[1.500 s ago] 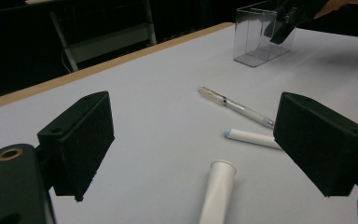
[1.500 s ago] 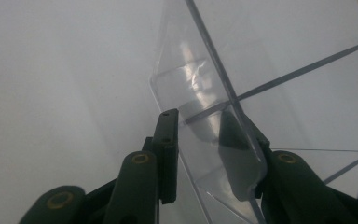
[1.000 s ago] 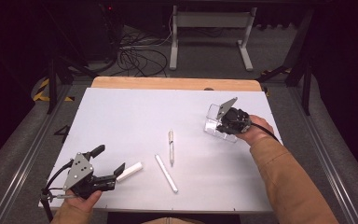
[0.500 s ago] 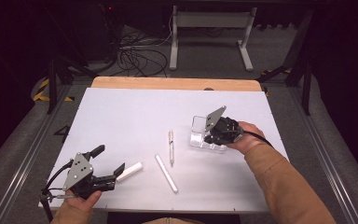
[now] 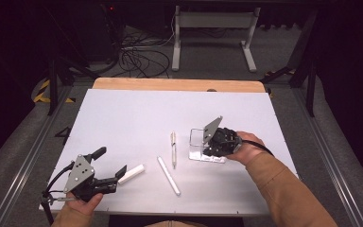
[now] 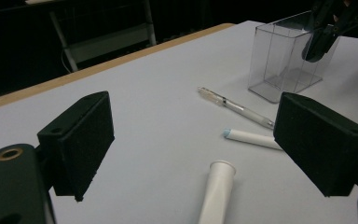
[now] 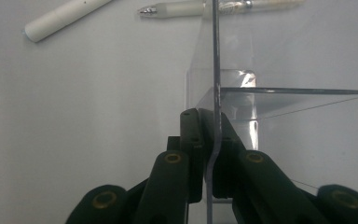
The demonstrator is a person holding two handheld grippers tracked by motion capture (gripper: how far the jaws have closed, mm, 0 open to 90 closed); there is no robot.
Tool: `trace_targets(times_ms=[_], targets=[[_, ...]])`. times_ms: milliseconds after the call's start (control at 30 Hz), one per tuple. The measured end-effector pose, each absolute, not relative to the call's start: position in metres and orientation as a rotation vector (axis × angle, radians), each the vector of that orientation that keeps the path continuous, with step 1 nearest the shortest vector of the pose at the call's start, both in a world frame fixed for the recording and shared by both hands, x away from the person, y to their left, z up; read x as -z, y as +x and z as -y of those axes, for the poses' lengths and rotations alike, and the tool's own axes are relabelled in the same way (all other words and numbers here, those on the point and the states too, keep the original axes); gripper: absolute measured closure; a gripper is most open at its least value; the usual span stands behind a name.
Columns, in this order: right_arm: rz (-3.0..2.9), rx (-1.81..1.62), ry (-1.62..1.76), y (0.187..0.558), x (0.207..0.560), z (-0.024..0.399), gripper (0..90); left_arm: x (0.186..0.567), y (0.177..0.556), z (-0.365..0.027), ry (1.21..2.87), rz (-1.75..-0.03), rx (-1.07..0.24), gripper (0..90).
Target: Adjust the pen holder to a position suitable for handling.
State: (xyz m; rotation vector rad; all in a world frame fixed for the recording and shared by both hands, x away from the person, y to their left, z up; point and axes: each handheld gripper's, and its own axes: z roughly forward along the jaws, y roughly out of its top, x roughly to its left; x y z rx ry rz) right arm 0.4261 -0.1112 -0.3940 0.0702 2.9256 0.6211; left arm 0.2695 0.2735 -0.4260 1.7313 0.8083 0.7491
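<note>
With the right gripper (image 5: 216,143) clamped on one thin wall of the clear box (image 5: 202,144), which stands, seemingly upright, beside the pen (image 5: 173,148), it could tip or slip; the left gripper (image 5: 109,171) waits, jaws apart.

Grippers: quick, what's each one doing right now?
Left gripper: open, holding nothing, jaws facing a white tube.
Right gripper: shut on one wall of the clear box.

On the table (image 5: 123,113), three pens (image 5: 173,148) lie left of the box (image 5: 199,144).
</note>
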Motion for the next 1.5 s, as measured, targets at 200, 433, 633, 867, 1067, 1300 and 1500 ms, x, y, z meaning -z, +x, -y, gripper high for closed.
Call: trace_targets(times_ms=[200, 433, 633, 867, 1067, 1300, 1500], targets=[[-2.938, -0.625, 0.048, 0.424, 0.394, 0.112, 86.6, 0.426, 0.269, -0.273, 1.732, -0.807, -0.749, 13.1], [-2.938, -0.633, 0.018, 0.422, 0.394, 0.114, 86.6, 0.426, 0.269, -0.273, 1.733, -0.808, -0.747, 13.1], [-2.946, -0.648, -0.012, 0.421, 0.394, 0.115, 86.7, 0.426, 0.270, -0.274, 1.740, -0.804, -0.751, 13.1], [-2.946, -0.653, -0.032, 0.420, 0.394, 0.116, 85.8, 0.426, 0.271, -0.272, 1.744, -0.802, -0.747, 13.1], [-2.928, -0.746, 0.009, 0.419, 0.387, 0.122, 62.7, 0.426, 0.272, -0.272, 1.743, -0.803, -0.744, 13.1], [-2.789, -0.941, 0.144, 0.409, 0.373, 0.136, 34.6, 0.425, 0.275, -0.273, 1.742, -0.805, -0.738, 13.0], [-2.666, -1.074, 0.240, 0.400, 0.366, 0.145, 25.5, 0.425, 0.276, -0.272, 1.742, -0.808, -0.737, 12.9]])
